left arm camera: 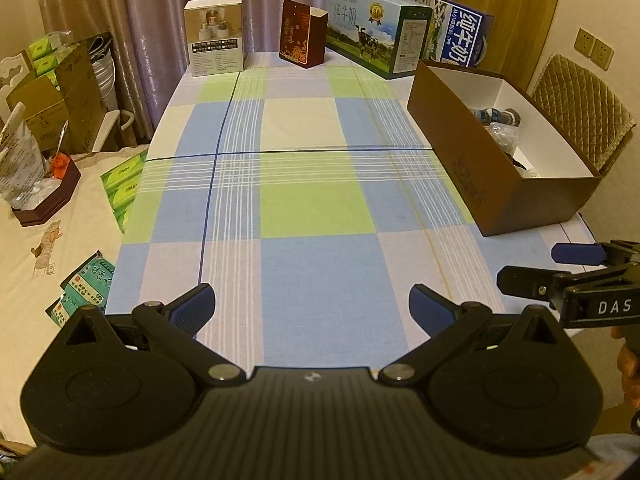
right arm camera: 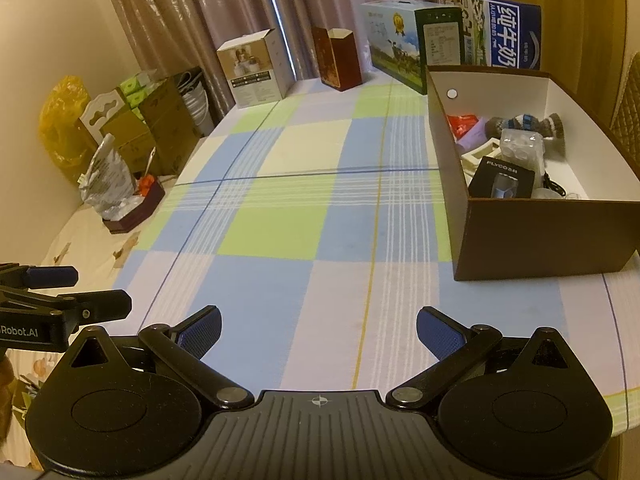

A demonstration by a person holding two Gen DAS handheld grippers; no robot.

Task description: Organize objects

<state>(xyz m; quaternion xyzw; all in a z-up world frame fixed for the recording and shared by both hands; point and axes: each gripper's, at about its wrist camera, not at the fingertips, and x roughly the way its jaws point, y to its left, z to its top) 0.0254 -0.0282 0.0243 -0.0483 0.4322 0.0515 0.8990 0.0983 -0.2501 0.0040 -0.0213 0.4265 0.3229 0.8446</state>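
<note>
Right wrist view: both the left gripper (left arm camera: 312, 308) and right gripper (right arm camera: 319, 330) gape empty over the bare checked table (right arm camera: 280, 220), brown box (right arm camera: 540, 236) at its right edge, 4 cartons (right arm camera: 256, 68) along the far edge.

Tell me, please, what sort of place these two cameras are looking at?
Most likely a home dining room: a table under a checked tablecloth, long curtains behind it, a quilted chair at the side, and milk cartons standing along the far edge.
</note>
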